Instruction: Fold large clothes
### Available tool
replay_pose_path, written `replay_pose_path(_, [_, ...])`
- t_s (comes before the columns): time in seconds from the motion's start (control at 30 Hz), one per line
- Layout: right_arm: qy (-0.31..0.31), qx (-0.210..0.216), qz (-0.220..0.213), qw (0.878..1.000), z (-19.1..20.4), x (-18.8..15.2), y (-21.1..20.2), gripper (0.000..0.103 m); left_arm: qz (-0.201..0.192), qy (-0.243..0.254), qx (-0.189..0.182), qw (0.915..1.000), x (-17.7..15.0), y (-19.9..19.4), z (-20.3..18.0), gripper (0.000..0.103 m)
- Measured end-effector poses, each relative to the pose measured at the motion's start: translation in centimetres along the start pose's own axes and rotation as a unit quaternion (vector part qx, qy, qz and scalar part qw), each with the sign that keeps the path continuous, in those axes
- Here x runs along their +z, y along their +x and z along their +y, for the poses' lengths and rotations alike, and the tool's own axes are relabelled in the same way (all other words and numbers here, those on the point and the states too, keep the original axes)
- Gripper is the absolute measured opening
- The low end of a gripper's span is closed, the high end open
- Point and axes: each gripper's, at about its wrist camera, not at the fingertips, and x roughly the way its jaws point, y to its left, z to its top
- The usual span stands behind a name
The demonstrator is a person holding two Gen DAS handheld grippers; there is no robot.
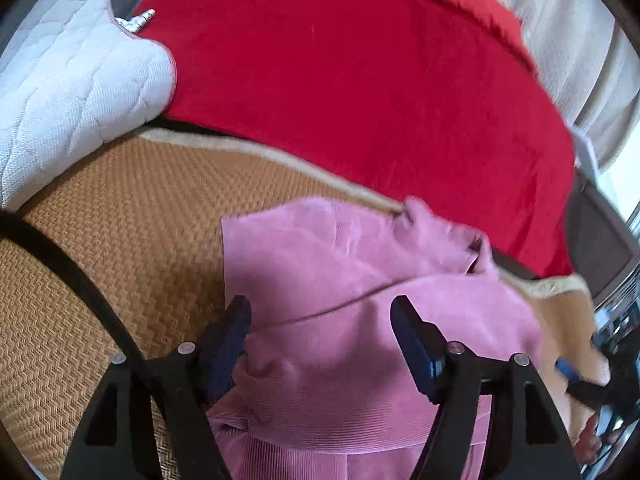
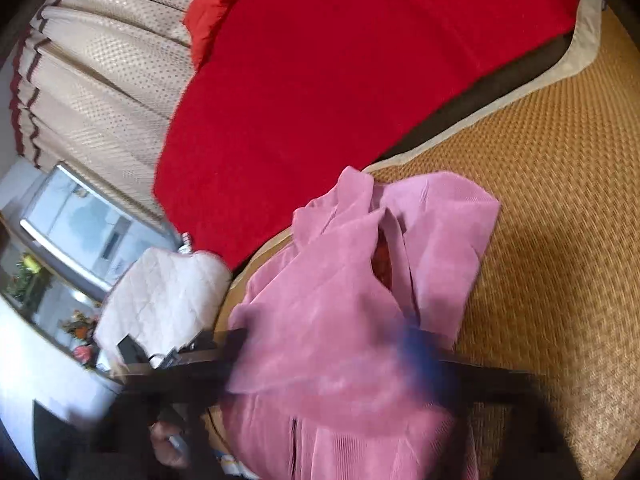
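While folded on woven mat [image 1: 120,240], pink garment [image 1: 340,280], left gripper [image 1: 320,320] open above.

The left black two-finger tool [image 1: 320,320] tilts downward, its dark blue-padded fingers [image 1: 224,344] spread well apart, gripping nothing. The right tool [image 2: 340,360] is a dark blur, its fingers also apart.

I see a bed surface covered by a tan woven mat [image 1: 120,240] with a pale border. A pink corduroy garment [image 1: 340,280] lies directly on it, spreading ahead of and beneath the fingers. Beyond the fingertips, past the mat's edge, lies 1 red blanket [image 1: 360,80]. Far off to the left finger's side rests 1 white quilted pillow [image 1: 72,88].
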Motion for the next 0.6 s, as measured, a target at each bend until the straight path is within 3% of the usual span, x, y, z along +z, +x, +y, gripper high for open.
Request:
replay_pose_path(0.07, [-0.017,-0.017,-0.011,1.000,0.6,0.1,0.9,0.089,0.019,0.017,0.030,0.9992,-0.3,0.9,-0.2,0.073])
replay_pose_path(0.1, [-0.026,-0.035,-0.007,0.999,0.8,0.2,1.7,0.079,0.033,0.028,0.049,0.9978,-0.4,1.5,-0.2,0.073])
replay_pose_path(0.23, [-0.040,-0.088,0.019,0.995,-0.1,-0.4,4.8,0.061,0.067,0.042,0.063,0.9948,-0.9,2.8,0.2,0.075])
replay_pose_path(0.3, [-0.032,-0.125,0.057,0.990,-1.9,-0.9,6.6,0.043,0.073,0.044,0.064,0.9943,-1.1,2.6,0.5,0.077])
replay_pose_path(0.33, [-0.033,-0.132,0.053,0.989,-2.1,-1.0,6.6,0.040,0.075,0.042,0.062,0.9944,-1.2,2.5,0.6,0.077])
replay_pose_path(0.47, [-0.041,-0.116,0.040,0.992,-1.3,-1.8,4.8,0.041,0.057,0.026,0.032,0.9975,-1.0,0.7,1.0,0.077])
replay_pose_path(0.6, [-0.064,-0.096,0.029,0.993,-0.3,-2.7,2.7,0.042,0.012,0.058,0.030,0.9978,-1.2,-1.8,0.9,0.077])
